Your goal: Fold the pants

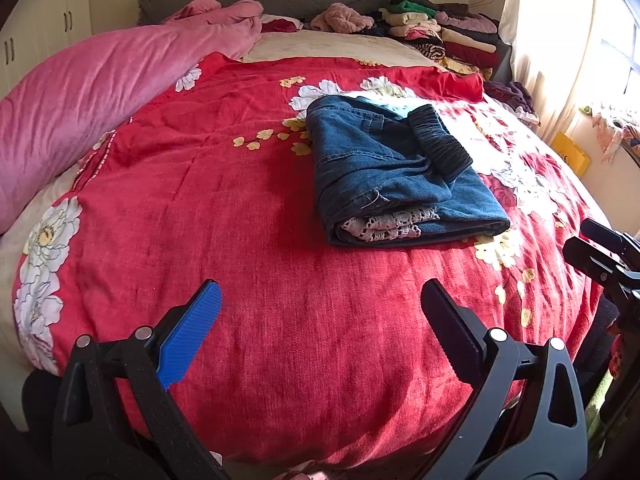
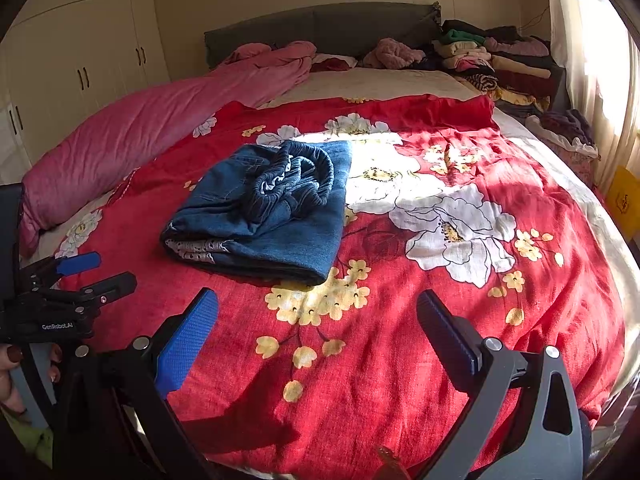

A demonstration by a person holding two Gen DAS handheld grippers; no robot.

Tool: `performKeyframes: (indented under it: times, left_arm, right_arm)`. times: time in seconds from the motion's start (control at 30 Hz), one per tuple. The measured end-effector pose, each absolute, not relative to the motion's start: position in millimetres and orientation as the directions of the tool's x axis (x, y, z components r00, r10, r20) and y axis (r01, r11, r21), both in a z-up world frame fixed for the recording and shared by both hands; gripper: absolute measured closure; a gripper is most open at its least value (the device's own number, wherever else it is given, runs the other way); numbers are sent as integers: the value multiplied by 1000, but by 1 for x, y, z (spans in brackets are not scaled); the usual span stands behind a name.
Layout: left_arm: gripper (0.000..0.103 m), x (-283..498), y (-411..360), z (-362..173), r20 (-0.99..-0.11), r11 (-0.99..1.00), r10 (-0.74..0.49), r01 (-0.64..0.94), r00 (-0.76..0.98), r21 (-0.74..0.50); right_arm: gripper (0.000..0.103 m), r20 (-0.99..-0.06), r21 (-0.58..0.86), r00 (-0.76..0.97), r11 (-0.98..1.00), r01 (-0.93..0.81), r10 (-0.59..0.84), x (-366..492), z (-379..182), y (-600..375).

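Left wrist view: the pants (image 1: 400,172), blue denim, lie folded into a compact bundle on the red floral bedspread (image 1: 248,208), well ahead of the left gripper (image 1: 320,328) and a little to its right. The bundle's long axis runs from near to far, slanting slightly left as it recedes. Its near end shows stacked folded layers with a strip of white lace (image 1: 384,222) peeking out; the black gathered waistband (image 1: 440,140) lies across the top towards the far right. The left gripper hangs over bare bedspread with its two fingers spread wide and nothing between them. The right gripper (image 1: 600,256) shows at the right edge, apart from the pants.

Right wrist view: the pants (image 2: 264,208) sit ahead and left of the right gripper (image 2: 318,332), long axis running from near-left to far-right, lace edge (image 2: 196,250) at the near-left end and the bunched waistband (image 2: 296,180) on top. The right gripper is wide open, holding nothing, over the yellow flowers of the bedspread (image 2: 400,360). The left gripper (image 2: 88,272) appears at the left edge, fingers parted, clear of the denim. A pink duvet (image 2: 132,136) lies along the bed's left side
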State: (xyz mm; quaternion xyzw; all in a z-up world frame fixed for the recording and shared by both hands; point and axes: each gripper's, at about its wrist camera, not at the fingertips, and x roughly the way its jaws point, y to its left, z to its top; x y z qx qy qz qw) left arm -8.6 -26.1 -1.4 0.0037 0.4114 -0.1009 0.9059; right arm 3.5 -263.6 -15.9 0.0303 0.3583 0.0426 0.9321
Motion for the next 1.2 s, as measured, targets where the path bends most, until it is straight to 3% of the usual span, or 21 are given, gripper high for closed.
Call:
performKeyframes:
  times: [1.2]
  left_arm:
    - [9, -9, -27, -1, -754, 978, -194, 185, 627, -98]
  right_arm:
    - [4, -666, 83, 740, 995, -56, 97, 4, -14, -263]
